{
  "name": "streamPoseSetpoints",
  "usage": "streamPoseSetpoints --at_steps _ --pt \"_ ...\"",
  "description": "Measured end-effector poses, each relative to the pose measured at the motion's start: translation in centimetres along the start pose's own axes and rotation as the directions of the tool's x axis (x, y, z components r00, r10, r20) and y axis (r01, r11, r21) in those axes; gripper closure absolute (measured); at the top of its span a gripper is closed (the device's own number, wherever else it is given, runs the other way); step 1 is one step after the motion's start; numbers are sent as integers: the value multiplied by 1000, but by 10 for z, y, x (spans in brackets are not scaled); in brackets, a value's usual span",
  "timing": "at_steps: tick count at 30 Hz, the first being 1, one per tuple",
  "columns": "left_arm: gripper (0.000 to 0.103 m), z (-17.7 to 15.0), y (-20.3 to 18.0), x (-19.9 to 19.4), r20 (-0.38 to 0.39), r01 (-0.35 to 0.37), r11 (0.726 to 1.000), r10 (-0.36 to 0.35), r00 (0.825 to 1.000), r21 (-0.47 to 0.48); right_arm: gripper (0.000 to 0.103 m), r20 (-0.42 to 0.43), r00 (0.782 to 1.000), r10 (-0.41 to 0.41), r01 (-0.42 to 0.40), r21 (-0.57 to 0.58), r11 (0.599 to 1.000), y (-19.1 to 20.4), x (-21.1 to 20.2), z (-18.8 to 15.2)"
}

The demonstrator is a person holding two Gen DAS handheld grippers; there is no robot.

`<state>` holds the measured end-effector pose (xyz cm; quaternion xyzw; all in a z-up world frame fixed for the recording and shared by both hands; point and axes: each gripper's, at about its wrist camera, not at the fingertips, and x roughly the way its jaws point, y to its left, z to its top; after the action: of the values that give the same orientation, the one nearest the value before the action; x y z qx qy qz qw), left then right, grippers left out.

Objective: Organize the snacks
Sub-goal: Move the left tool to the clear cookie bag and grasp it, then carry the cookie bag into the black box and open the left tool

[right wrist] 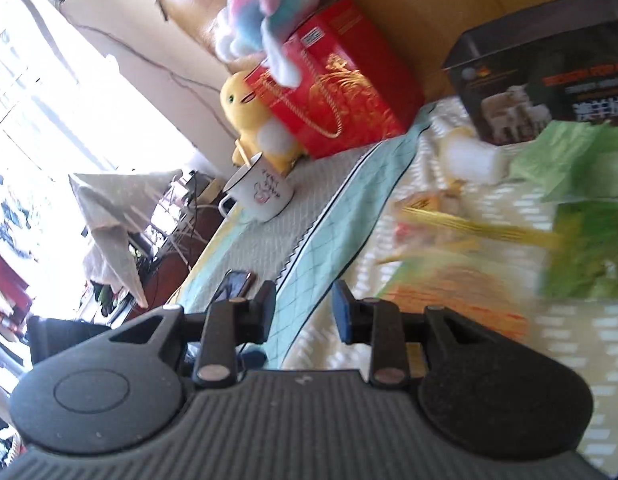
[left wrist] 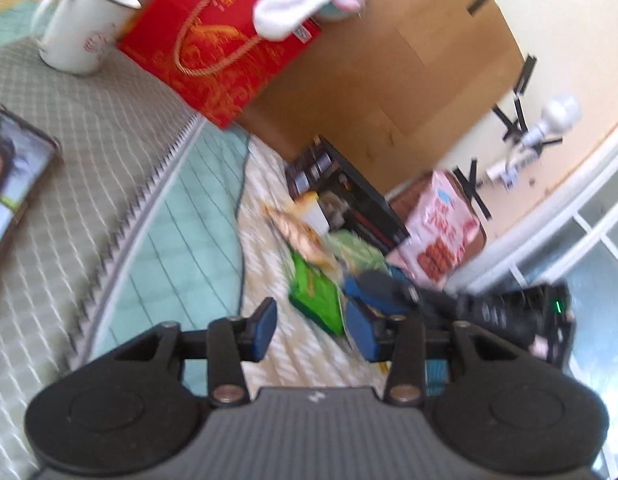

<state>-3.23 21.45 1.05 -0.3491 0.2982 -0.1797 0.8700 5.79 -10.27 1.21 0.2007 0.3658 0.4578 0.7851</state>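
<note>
While both grippers hang over the quilted bedspread (left wrist: 157, 240), the left gripper (left wrist: 311, 330) and right gripper (right wrist: 305, 312) each show 2 blue pads apart with nothing between them. Crinkly snack packets (left wrist: 315, 276), green and yellow, lie heaped just beside the rigid black box (right wrist: 545, 68), probably gathered for sorting.

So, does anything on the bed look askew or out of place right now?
Yes. The snack packets lie in a loose, overlapping heap on the quilt by the black box, not lined up. The pink biscuit pack leans tilted beyond them. No spill or damage shows, though both views are blurred.
</note>
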Motion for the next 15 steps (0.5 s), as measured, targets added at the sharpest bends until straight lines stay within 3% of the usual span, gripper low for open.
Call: streamPoseSetpoints --at_steps 2,3,6,9,15 --pt "62 7 -4 4 0 7 1000 -7 1000 14 64 47 997 -57 59 -57 997 4 -18 -6" --pt "61 10 -7 9 -6 18 1000 -18 1000 26 52 84 992 -93 101 -99 990 6 -30 -12" --pt "62 15 -22 28 -40 65 996 -62 997 68 32 197 951 -236 278 -222 934 11 -62 -34" --pt "60 16 -42 59 -94 85 989 -75 993 119 28 202 916 -346 392 -267 880 1 -76 -51" --pt "60 8 -71 108 -169 3 975 36 985 224 26 123 904 -409 428 -285 858 -21 -60 -54"
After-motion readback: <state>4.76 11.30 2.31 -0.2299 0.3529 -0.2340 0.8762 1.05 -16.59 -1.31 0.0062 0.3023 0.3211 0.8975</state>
